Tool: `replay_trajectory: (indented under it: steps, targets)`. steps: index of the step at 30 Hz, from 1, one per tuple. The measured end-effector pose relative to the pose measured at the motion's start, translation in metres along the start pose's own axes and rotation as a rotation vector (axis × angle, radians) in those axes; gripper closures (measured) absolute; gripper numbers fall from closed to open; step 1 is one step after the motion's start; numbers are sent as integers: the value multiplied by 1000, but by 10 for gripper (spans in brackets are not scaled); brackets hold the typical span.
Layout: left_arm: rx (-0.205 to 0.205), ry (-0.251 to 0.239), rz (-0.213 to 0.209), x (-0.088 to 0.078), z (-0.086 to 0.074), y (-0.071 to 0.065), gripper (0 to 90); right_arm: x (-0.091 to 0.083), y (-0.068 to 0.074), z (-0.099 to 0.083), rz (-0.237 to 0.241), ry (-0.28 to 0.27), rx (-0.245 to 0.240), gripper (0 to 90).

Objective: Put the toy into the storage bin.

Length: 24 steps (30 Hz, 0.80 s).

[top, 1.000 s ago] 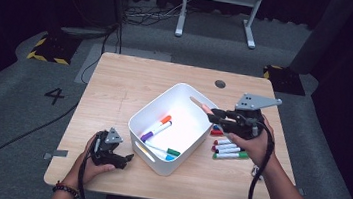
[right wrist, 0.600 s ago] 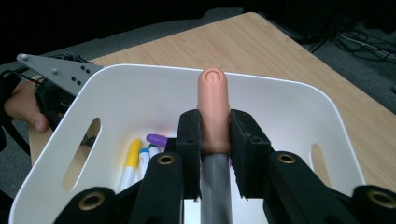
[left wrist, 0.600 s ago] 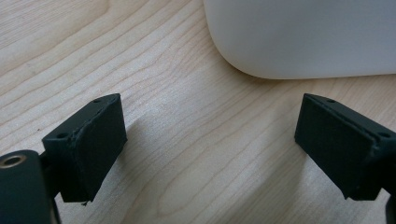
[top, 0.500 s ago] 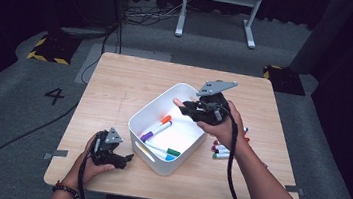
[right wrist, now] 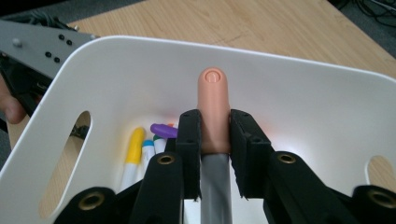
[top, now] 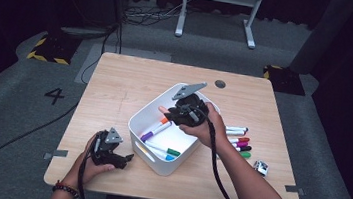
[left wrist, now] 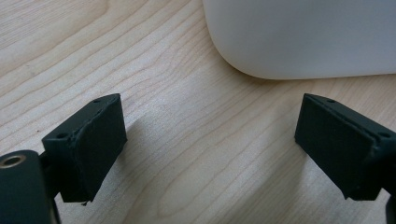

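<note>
A: R gripper (right wrist: pixel 215 135), what's in it?
B: jaws clamped on a marker (right wrist: pixel 214 109), peach cap, grey barrel. Cap sticks out past the tips, barrel runs back btwn the jaws toward the cam

A: where's it hanging?
B: over the white bin (top: pixel 137 120), tip pointing into it, across to the far wall w/ the slot handle. In the high view the R hand (top: pixel 206 125) holds it at the bin's far-right rim, marker (top: pixel 164 109) poking inward

A: what's under the jaws?
B: loose markers on the bin floor below-left of the tips: yellow marker (right wrist: pixel 132 149), teal one (right wrist: pixel 148 150), purple cap (right wrist: pixel 164 130) just beside the left pad. Held marker isn't touching them as far as I can see

A: L gripper (left wrist: pixel 212 135)?
B: jaws wide apart, nothing btwn them, just bare wooden table (left wrist: pixel 154 60). Bin corner (left wrist: pixel 299 37) sits ahead of the tips, a bit toward the right jaw, not touching. High view: L gripper (top: pixel 125 159) rests on the table near the bin's near-left corner, L hand (top: pixel 92 163) on it

A: anything behind the R gripper?
B: row of markers on the table (top: pixel 240 141) beside the bin, back by the R wrist, well apart from the jaws
</note>
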<state>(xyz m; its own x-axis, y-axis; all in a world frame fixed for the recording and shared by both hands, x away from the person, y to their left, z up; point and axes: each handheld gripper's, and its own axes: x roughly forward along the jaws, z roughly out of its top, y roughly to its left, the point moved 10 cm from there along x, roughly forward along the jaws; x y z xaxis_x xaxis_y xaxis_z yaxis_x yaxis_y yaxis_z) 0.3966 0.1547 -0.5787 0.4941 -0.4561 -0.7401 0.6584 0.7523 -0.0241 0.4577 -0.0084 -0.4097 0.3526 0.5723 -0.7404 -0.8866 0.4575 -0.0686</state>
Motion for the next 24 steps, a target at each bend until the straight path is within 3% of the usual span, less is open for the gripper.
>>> replay_trajectory:
  steps: [4, 13, 21, 24]
  targets:
    - [2, 2, 1, 0, 0, 0, 90, 11, 9, -7, 8, 52, -54, 747]
    - [2, 2, 1, 0, 0, 0, 90, 25, 24, -15, 30, 110, -84, 747]
    - [4, 2, 5, 0, 0, 1, 90, 31, 44, -15, 61, 126, -104, 745]
    - [4, 2, 4, 0, 0, 0, 90, 28, 56, -13, 67, 148, -70, 746]
